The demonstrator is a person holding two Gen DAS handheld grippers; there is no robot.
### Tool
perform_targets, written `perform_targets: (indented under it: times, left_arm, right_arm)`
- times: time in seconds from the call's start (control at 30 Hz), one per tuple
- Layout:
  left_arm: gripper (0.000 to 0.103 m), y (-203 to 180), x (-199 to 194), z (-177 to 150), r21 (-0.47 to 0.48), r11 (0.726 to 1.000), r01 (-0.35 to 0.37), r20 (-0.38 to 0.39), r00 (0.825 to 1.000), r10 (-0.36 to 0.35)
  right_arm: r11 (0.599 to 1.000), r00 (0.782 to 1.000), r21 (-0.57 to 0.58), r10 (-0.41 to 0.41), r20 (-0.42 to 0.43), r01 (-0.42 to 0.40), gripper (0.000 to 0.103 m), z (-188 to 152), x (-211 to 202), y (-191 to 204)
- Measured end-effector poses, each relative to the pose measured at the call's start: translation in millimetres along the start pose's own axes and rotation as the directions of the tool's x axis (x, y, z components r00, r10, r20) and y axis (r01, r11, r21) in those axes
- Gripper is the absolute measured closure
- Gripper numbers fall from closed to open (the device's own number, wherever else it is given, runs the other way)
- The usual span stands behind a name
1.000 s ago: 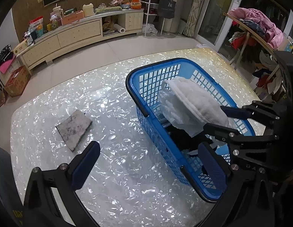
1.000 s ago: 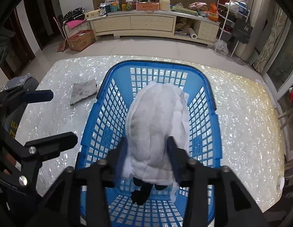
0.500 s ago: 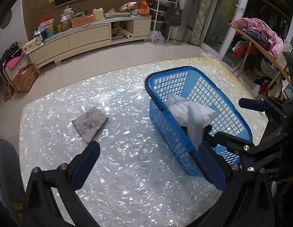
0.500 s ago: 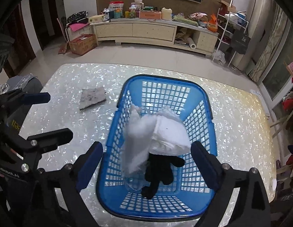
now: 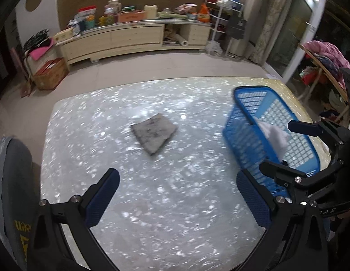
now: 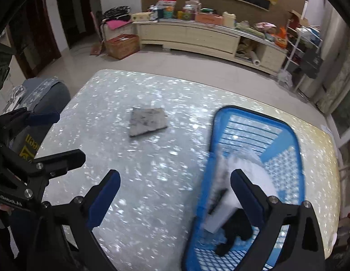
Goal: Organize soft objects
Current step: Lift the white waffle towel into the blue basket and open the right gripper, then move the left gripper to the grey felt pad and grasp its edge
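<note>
On the pearly table [image 6: 152,225], the white cloth [image 6: 254,176] is now lying released in the blue basket [image 6: 297,149] at lower right, the right gripper [image 6: 175,194] opening empty and the left gripper [image 5: 178,195] gaping empty, leaving the grey cloth [image 6: 147,122] at centre frame.

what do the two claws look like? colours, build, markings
Both match: black angular linkage arms with silver screw heads, ending in dark blue textured pads. Left claw, right claw. In the right wrist view, the left claw's body shows part of a white printed word; the right claw's body bears white lettering too. Beside the left claw sits grey clothing with yellow lettering.
</note>
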State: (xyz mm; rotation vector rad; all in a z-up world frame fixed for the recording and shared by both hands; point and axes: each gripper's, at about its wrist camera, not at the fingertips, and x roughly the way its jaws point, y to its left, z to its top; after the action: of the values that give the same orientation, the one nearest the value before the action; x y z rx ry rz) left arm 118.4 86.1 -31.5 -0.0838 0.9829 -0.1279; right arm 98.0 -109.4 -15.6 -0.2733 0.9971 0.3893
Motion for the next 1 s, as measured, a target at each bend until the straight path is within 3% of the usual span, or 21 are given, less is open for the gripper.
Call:
perform_targets:
  times: [0.3,0.53,0.67,0.77,1.0]
  left_arm:
    - [0.000,60,17,-6,-0.076,0.996,-0.044,-0.037,0.998,0.042]
    - [0.000,95,61,0,-0.084,0.996,-0.039,-0.137,0.990,0.027]
    - [0.000,99,87,11,-0.035,0.999,-0.010,-0.159,0.987,0.004]
    - [0.000,94,103,19,0.023,1.000,0.015,-0.169,0.986,-0.011]
    - [0.001,93,139,33,0.095,0.992,0.084,-0.178,0.982,-0.067]
  right_arm:
    - [0.997,0.997,-0.051,0.057,-0.055,-0.060,0.005,26,43,32]
    - [0.994,0.988,-0.033,0.102,-0.112,-0.106,0.005,26,76,49]
    - [0.993,0.989,-0.069,0.089,-0.117,-0.097,0.005,23,89,60]
    - [0.988,0.981,-0.066,0.126,-0.151,-0.137,0.005,22,102,63]
    - [0.995,0.986,0.004,0.095,-0.135,-0.096,0.005,22,124,53]
